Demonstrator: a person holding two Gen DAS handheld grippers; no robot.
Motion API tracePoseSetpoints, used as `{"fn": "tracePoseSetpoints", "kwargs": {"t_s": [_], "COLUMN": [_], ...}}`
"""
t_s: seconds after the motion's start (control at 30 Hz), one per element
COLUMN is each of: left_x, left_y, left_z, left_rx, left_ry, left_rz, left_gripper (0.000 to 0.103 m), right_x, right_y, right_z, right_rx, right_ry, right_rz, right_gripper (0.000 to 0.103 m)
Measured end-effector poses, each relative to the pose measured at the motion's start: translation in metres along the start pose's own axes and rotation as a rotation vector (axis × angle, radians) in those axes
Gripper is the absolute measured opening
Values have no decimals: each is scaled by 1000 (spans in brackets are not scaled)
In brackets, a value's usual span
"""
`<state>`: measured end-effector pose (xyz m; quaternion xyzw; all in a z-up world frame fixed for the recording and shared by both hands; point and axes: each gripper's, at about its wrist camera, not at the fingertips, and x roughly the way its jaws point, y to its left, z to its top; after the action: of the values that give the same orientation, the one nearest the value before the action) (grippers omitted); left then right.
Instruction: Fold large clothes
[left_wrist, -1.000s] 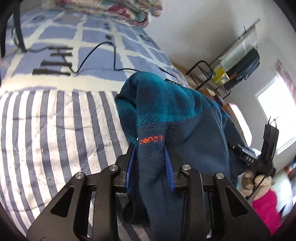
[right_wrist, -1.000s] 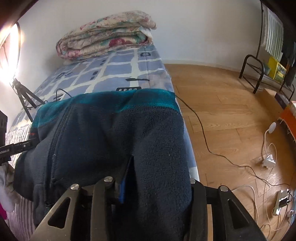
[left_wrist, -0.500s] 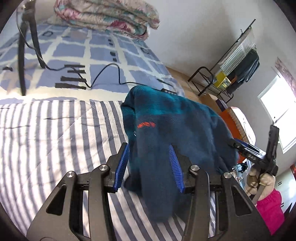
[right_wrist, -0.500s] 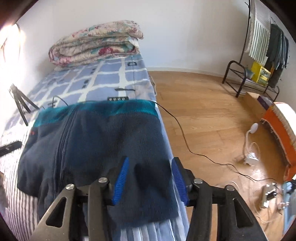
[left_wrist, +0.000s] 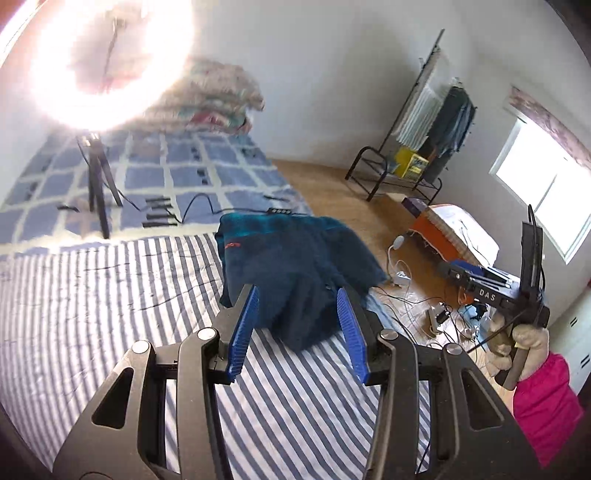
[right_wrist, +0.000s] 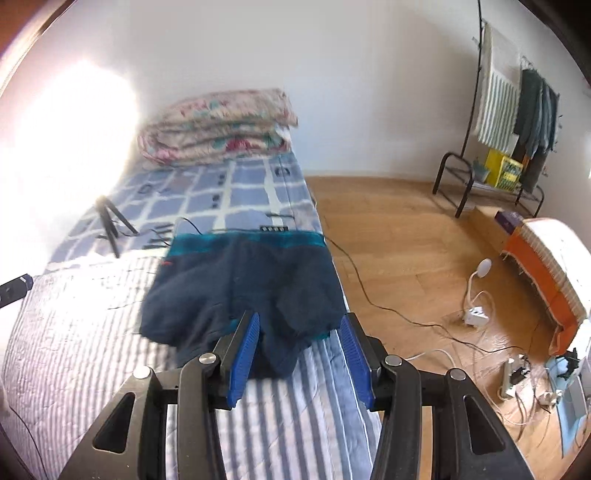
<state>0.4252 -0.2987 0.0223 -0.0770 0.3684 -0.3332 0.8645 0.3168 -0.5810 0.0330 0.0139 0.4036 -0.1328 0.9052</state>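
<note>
Hovering above the bed (right_wrist: 74, 350), both grippers, left (left_wrist: 297, 328) and right (right_wrist: 299, 350), stand partly open and empty; the fleece (right_wrist: 243, 288) lies folded at the bed's edge. Only the left view shows a hand (left_wrist: 528, 341) gripping the right tool

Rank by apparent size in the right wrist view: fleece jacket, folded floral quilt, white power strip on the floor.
1. fleece jacket
2. folded floral quilt, though it lies farther away, so its true size may be closer
3. white power strip
</note>
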Motion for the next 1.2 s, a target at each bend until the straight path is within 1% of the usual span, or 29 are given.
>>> {"fn": "tracePoseSetpoints", "kwargs": {"t_s": [0.13,0.17,0.3,0.4,0.47,0.57,0.63,0.7,0.8,0.83,0.87,0.9,0.93,1.03,1.07,1.1,1.17,1.2], "left_x": [-62,-77,-130,-158,-173,-192,-199,-204,-207,-207,-208,-207,-206,-200,-199,-198,-198,-198], "left_y": [-30,-37,-58,-74,-84,-96,-100,-104,-106,-106,-106,-107,-108,-107,-107,-106,-105,-104], "left_z": [-21,-28,-59,-84,-100,-124,-137,-149,-160,-162,-165,-168,-170,-174,-175,-177,-178,-179], "left_rx": [32,38,55,91,122,157,173,186,202,203,204,206,210,221,222,224,227,227], "left_ry": [-39,-49,-78,-86,-93,-105,-107,-112,-130,-135,-138,-141,-137,-125,-122,-119,-123,-129], "left_rz": [10,8,17,28,42,50,52,54,63,66,67,68,71,82,88,95,101,105], "left_gripper": [45,45,45,45,45,47,49,59,69,70,75,79,81,83,85,90,95,98], "right_x": [-60,-78,-133,-166,-182,-201,-206,-210,-213,-214,-213,-211,-210,-207,-206,-205,-205,-204], "right_y": [19,26,44,52,58,67,71,76,82,83,84,86,87,89,91,90,88,87], "right_z": [-11,-18,-45,-68,-83,-105,-116,-129,-145,-148,-150,-153,-154,-159,-160,-161,-162,-162], "right_rx": [-11,-24,-16,-3,6,19,20,25,34,31,23,13,8,7,6,6,21,27], "right_ry": [-34,-45,-80,-104,-120,-150,-162,-171,-178,-180,-180,-180,-181,-188,-192,-201,-216,-223], "right_rz": [12,0,27,35,45,35,18,18,5,-1,-6,-9,-11,-17,-25,-33,-39,-39], "right_gripper": [48,48,48,48,48,48,48,48,51,55,60,62,65,68,72,75,89,92]}}
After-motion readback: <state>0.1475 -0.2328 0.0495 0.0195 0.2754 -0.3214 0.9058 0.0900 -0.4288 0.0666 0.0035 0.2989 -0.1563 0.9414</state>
